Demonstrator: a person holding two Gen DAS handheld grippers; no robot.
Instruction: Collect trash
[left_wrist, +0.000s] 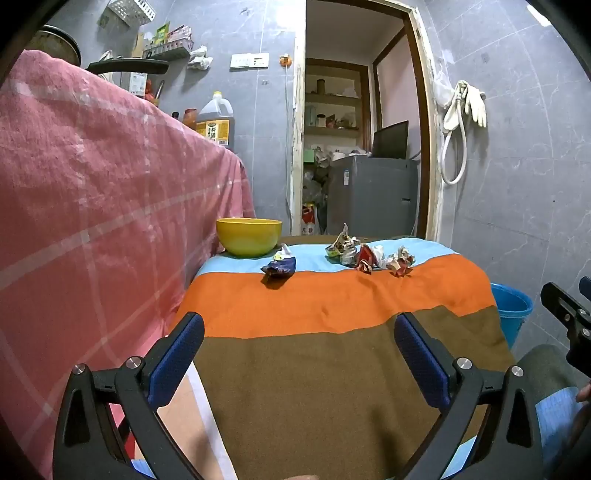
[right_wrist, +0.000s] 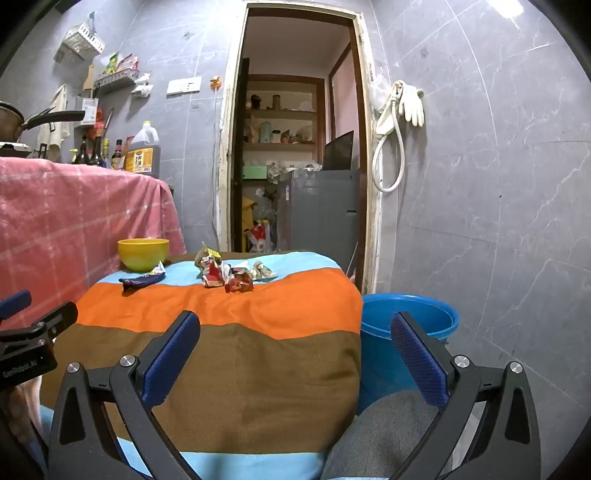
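A table under a striped cloth (left_wrist: 332, 299) (right_wrist: 221, 306) carries the trash along its far end. A flattened dark blue wrapper (left_wrist: 279, 266) (right_wrist: 142, 280) lies left, close to a yellow bowl (left_wrist: 248, 236) (right_wrist: 143, 253). To its right sit three crumpled wrappers: a tall one (left_wrist: 343, 249) (right_wrist: 207, 262), a red one (left_wrist: 367, 258) (right_wrist: 238, 282) and a pale one (left_wrist: 400, 262) (right_wrist: 264, 271). My left gripper (left_wrist: 299, 321) hovers open over the brown stripe, well short of the trash. My right gripper (right_wrist: 295, 317) is open too, over the table's near right corner.
A blue bucket (left_wrist: 511, 314) (right_wrist: 380, 332) stands on the floor at the table's right side. A counter draped in pink cloth (left_wrist: 92, 184) (right_wrist: 74, 206) rises on the left, with bottles and a pan on it. An open doorway lies behind the table.
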